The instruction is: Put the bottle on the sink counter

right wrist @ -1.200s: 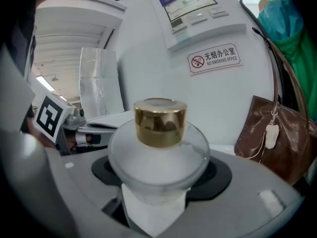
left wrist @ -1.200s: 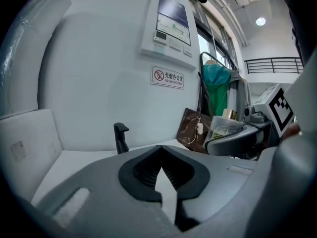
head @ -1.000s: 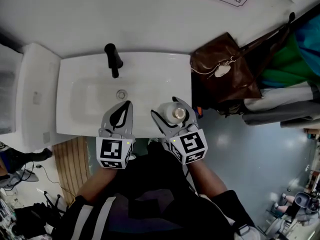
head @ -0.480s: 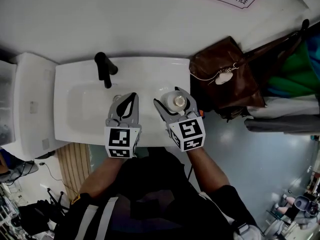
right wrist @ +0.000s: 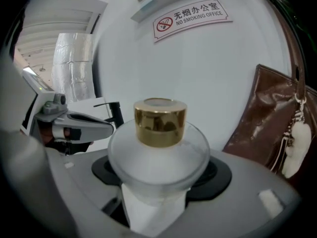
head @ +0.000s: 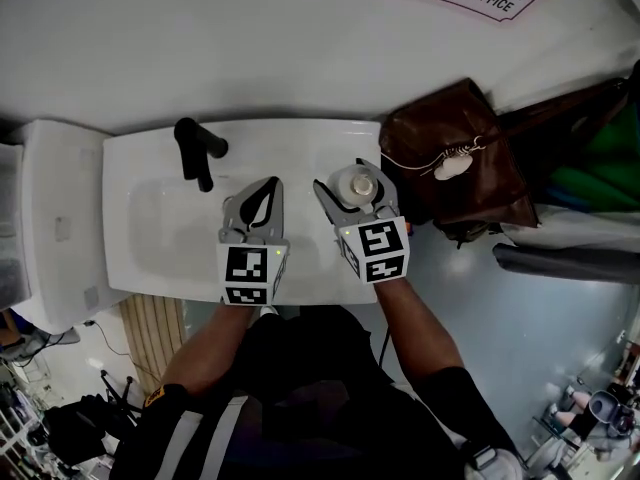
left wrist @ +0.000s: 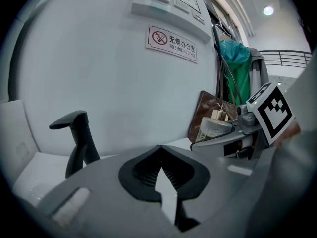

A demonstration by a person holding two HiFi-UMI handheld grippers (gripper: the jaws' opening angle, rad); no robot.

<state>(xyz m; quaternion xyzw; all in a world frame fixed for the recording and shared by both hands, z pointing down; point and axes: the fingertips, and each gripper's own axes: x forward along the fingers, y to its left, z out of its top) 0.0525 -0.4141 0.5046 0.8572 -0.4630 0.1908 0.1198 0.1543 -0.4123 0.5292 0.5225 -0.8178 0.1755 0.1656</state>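
Observation:
A frosted glass bottle [right wrist: 158, 155] with a gold cap [right wrist: 159, 121] stands upright between the jaws of my right gripper [right wrist: 159, 175], which is shut on its body. In the head view the bottle [head: 358, 182] hangs over the right end of the white sink counter [head: 300, 138], beside the basin. To its left, over the basin, my left gripper [head: 256, 200] has its jaw tips meeting and holds nothing. The left gripper view shows the same shut jaws [left wrist: 161, 155] and the bottle [left wrist: 214, 128] off to the right.
A black faucet [head: 194, 152] stands at the back left of the basin. A brown leather bag [head: 455, 158] hangs just right of the counter, close to the bottle. The white wall with a no-smoking sign [right wrist: 190, 14] is directly behind. A white box [head: 45, 218] adjoins the sink's left side.
Both grippers have moved forward toward the wall, over the sink. The bottle went with the right gripper, from the counter's front edge toward its back right part.

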